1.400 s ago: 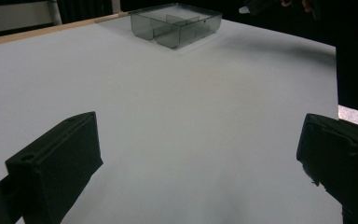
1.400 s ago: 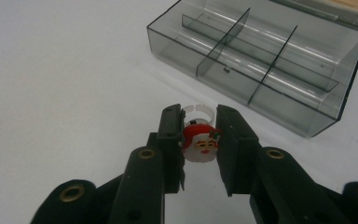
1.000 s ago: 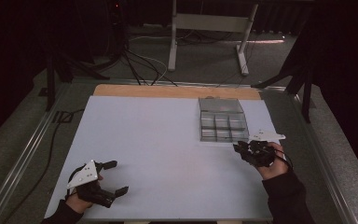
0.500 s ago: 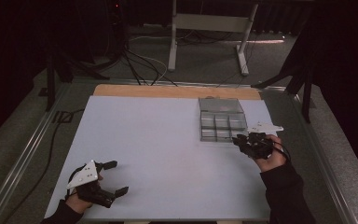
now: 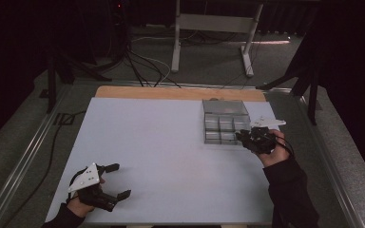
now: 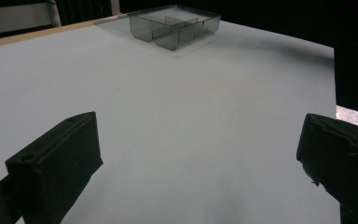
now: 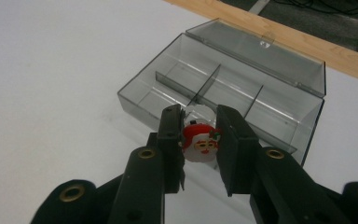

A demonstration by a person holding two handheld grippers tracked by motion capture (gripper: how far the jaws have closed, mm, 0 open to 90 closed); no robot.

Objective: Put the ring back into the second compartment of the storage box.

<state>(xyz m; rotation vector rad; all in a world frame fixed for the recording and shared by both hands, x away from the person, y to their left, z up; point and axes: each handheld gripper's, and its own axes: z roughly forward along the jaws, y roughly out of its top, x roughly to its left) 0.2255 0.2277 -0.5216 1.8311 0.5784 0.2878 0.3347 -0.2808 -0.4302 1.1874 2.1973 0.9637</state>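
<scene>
Two hand-held grippers, right hand-held gripper [image 7: 199,140] clamped on a Santa figure [image 7: 199,143] just above the clear box [image 7: 242,88] far right on the tabletop [image 5: 161,142], left hand-held gripper [image 5: 116,180] gaping, empty, near left.

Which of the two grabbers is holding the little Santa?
The right gripper: its jaws pinch the Santa figure by the clear box. The left gripper gapes open, holding nothing.

The compartment box [image 5: 224,122] stands on the table [image 5: 171,142] near its far right corner. The right gripper [image 5: 245,137] is just beside the box's near right corner, and the left gripper [image 5: 116,180] is far from the box, at the table's near left.
</scene>
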